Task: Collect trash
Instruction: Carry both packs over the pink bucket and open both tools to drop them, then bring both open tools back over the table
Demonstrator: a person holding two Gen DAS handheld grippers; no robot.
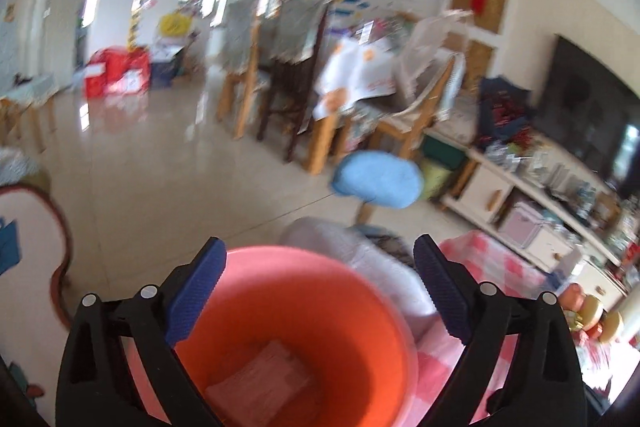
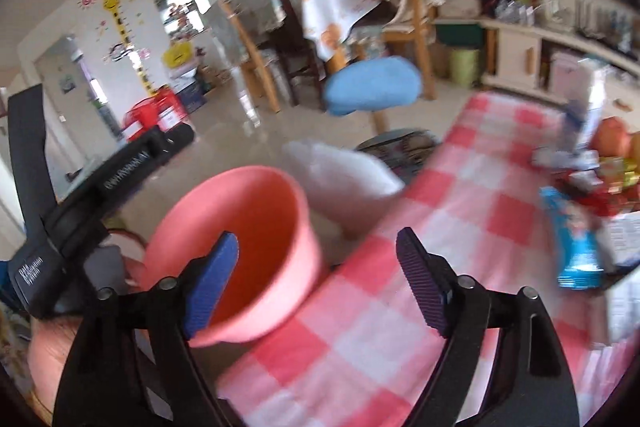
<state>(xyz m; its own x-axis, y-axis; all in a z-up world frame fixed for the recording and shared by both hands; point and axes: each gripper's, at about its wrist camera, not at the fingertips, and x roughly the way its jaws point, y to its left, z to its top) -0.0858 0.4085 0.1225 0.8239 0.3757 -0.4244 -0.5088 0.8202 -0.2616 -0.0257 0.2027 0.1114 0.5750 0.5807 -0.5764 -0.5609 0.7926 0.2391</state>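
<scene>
A salmon-pink bucket (image 1: 320, 307) fills the bottom of the left wrist view, with a pinkish piece of paper (image 1: 260, 375) lying at its bottom. My left gripper (image 1: 318, 291) is open just above it, jaws wide, and its left pad overlaps the rim. In the right wrist view the bucket (image 2: 240, 247) sits tilted off the left edge of the red-and-white checked tablecloth (image 2: 460, 195). My right gripper (image 2: 318, 285) is open over that edge with nothing between its pads. A blue snack wrapper (image 2: 576, 247) lies on the cloth to the right.
A white soft bundle (image 2: 340, 179) lies beyond the bucket. A blue-cushioned stool (image 2: 372, 91) stands on the tiled floor, with wooden chairs and a covered dining table behind. Fruit (image 2: 612, 139), a carton (image 2: 592, 103) and packets crowd the cloth's right end. A hand (image 2: 48, 347) holds the left gripper.
</scene>
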